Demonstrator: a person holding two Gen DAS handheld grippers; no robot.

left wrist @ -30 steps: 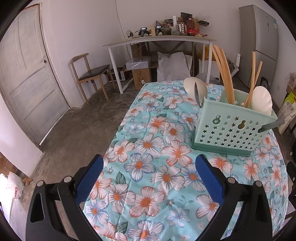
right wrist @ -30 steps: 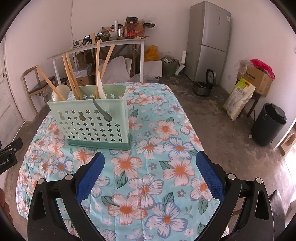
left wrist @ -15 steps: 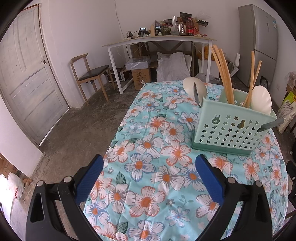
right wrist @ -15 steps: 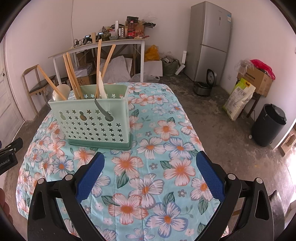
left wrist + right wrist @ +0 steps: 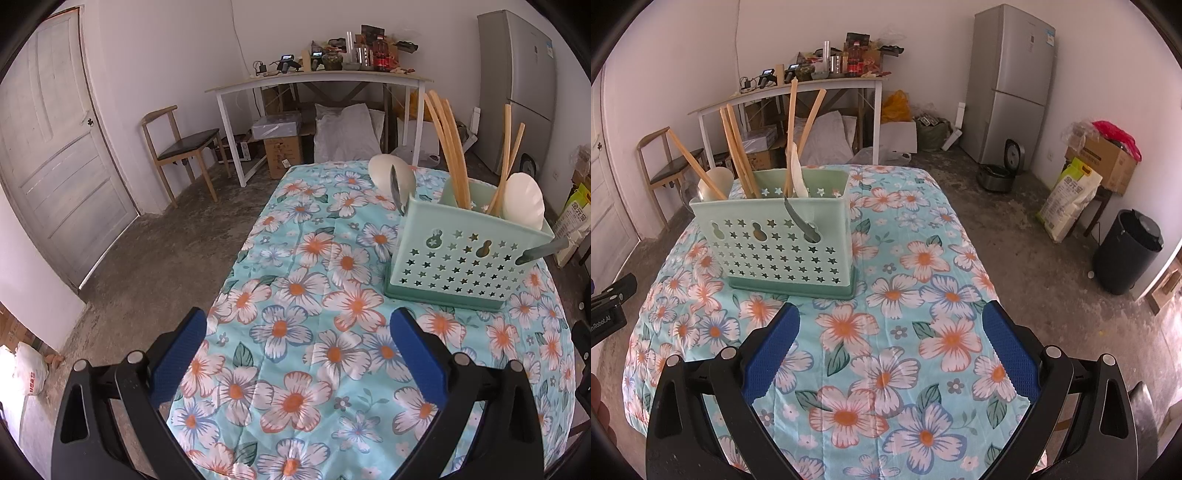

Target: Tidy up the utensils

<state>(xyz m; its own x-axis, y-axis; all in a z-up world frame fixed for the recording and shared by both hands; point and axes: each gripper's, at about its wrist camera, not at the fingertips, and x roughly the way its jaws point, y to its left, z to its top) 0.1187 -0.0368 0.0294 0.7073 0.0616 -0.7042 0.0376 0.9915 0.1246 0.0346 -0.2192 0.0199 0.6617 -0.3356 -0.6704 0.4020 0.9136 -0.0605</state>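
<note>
The left gripper [image 5: 295, 354] is hanging released over the floral tabletop [image 5: 295, 266], its blue pads spread wide and holding nothing; the right gripper [image 5: 888, 350] is doing the same, jaws parted and empty.

The green utensil caddy [image 5: 783, 243] is standing upright on the cloth; from the right gripper it is lying at about eleven o'clock, near, while from the left gripper the same caddy [image 5: 465, 254] is sitting at about one o'clock, a little farther off; the right hand is looking like the nearer one. The caddy's long side is running roughly across both views.

Wooden chopsticks [image 5: 738, 151] are leaning out of it with their long axes steeply upright, tilting toward ten to eleven o'clock; pale spoons [image 5: 524, 201] are poking up beside them; a grey handle [image 5: 799, 219] is sticking out over the front wall, pointing down toward five o'clock, possibly a knife or ladle, though the view is too poor to be sure.

No loose utensil is showing on the cloth, so the sorting is appearing largely done; any further move is turning on reaching forward and upward toward the caddy rim.
</note>
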